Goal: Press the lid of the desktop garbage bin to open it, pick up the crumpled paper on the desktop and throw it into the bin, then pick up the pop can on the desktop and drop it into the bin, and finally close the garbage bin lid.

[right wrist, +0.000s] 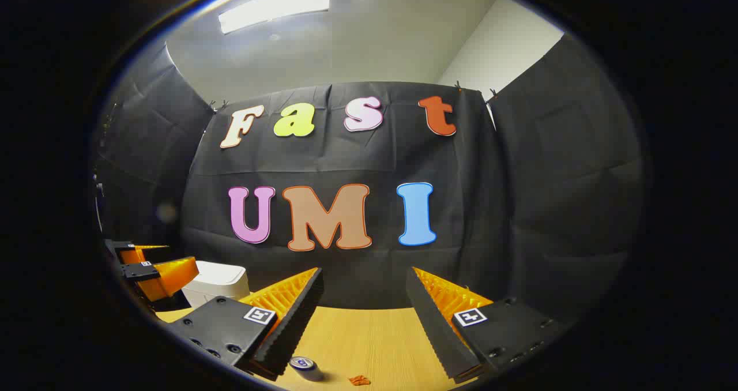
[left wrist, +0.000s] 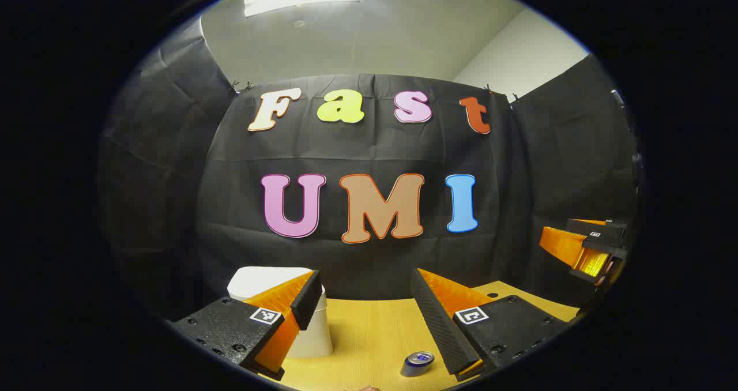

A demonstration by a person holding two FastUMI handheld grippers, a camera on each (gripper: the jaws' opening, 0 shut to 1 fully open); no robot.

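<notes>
Left gripper view: the left claw (left wrist: 363,299) is spread wide w/ nothing between its fingers, held above the desk (left wrist: 369,333). The white garbage bin (left wrist: 259,284) stands at the far left, partly behind the claw's left finger; its lid looks down, so I judge the task is at step 1, the press not yet done. The pop can (left wrist: 417,363) lies on its side low in the view, just beside the right finger. The right claw (left wrist: 585,249) is far right, well apart.

Right gripper view: the right claw (right wrist: 363,304) is also spread and empty. The can (right wrist: 305,366) lies near its left finger. A small orange-red scrap (right wrist: 359,380) is beside it, maybe the crumpled paper; too small to tell. The bin (right wrist: 219,281) is far left, next to the left claw (right wrist: 153,273).

Next move, in my judgement: the left claw is nearer, so it goes left and down onto the lid.
</notes>
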